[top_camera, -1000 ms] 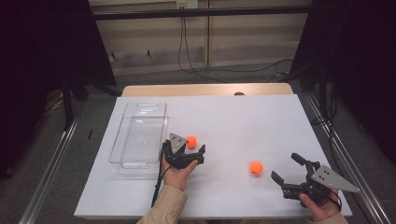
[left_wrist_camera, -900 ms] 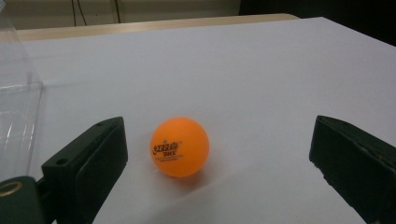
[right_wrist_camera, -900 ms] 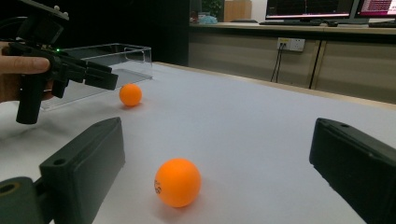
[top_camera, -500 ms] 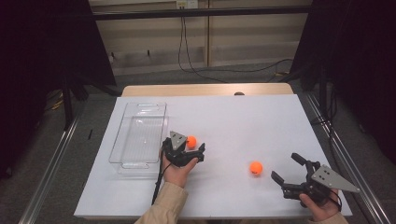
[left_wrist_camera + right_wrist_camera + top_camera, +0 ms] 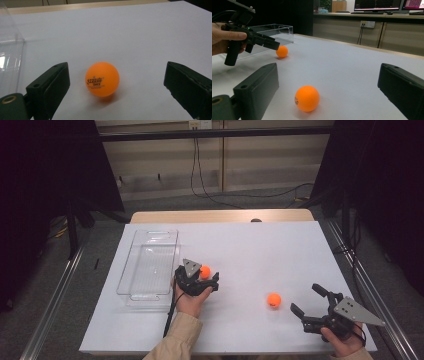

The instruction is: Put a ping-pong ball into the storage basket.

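Looking along my left gripper (image 5: 116,87), I see its two black jaws standing wide apart with an orange ping-pong ball (image 5: 102,79) on the white table top (image 5: 140,35) between them, nearer the left jaw, and neither pad touching it. The jaws have just been closing a little, yet the ball sits free, its dark printed logo facing the camera. From the high view that gripper (image 5: 207,279) lies just beside the near right corner of the clear plastic tray (image 5: 131,270), with the ball (image 5: 205,271) at its tips and the person's left hand (image 5: 190,301) wrapped round the body, a beige sleeve (image 5: 175,340) behind it.

My right gripper (image 5: 327,85) is likewise spread open and grasps nothing. A second orange ball (image 5: 307,98) rests on the table ahead of its jaws, closer to the left one and clear of both. In the high view this gripper (image 5: 310,302) sits near the table's right front edge, the second ball (image 5: 273,300) a little to its left. The two balls lie well apart. Beyond the far table edge a pale cabinet front (image 5: 260,150) with trailing cables (image 5: 200,180) closes the scene.
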